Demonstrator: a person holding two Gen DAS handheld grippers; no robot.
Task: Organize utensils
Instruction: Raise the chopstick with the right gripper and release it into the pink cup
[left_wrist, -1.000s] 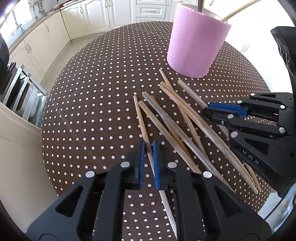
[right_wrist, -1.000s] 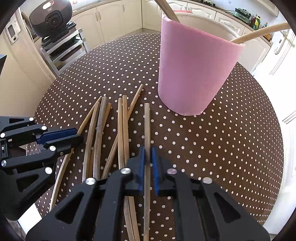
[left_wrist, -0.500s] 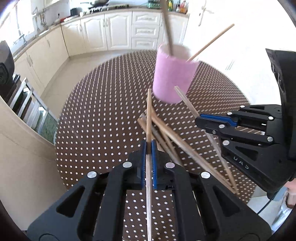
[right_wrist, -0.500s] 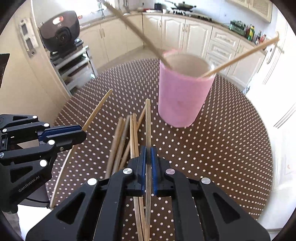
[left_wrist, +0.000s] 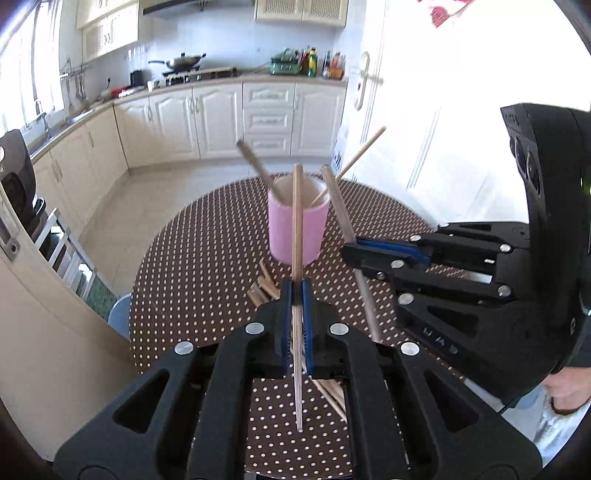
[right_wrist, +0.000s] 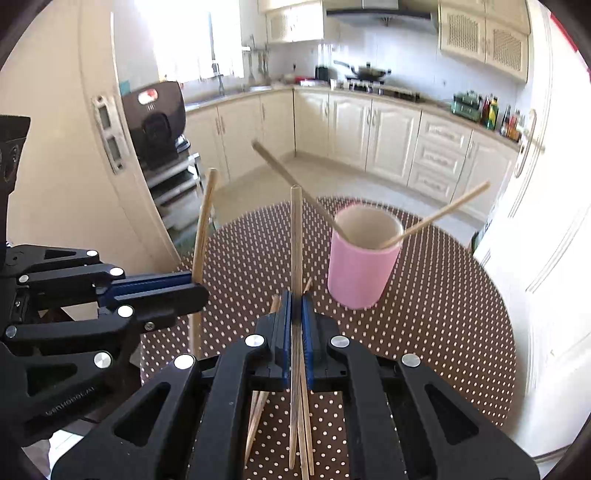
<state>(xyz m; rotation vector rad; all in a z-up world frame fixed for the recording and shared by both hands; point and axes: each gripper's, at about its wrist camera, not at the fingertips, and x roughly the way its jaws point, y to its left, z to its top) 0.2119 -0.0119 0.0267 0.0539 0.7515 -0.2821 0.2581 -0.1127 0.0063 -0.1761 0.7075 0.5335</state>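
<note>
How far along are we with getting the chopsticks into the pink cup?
Two chopsticks already lean in the pink cup. The left gripper and right gripper each clamp one chopstick above the table. Several loose chopsticks remain on the dotted tablecloth.

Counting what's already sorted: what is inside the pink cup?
Two chopsticks lean out of the pink cup. Its wall hides their lower ends and the bottom.

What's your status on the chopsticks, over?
Left hand-held gripper shut on a chopstick. Right hand-held gripper shut on another chopstick. Pink cup holds two. More lie loose on table. Nothing blocking cup.
</note>
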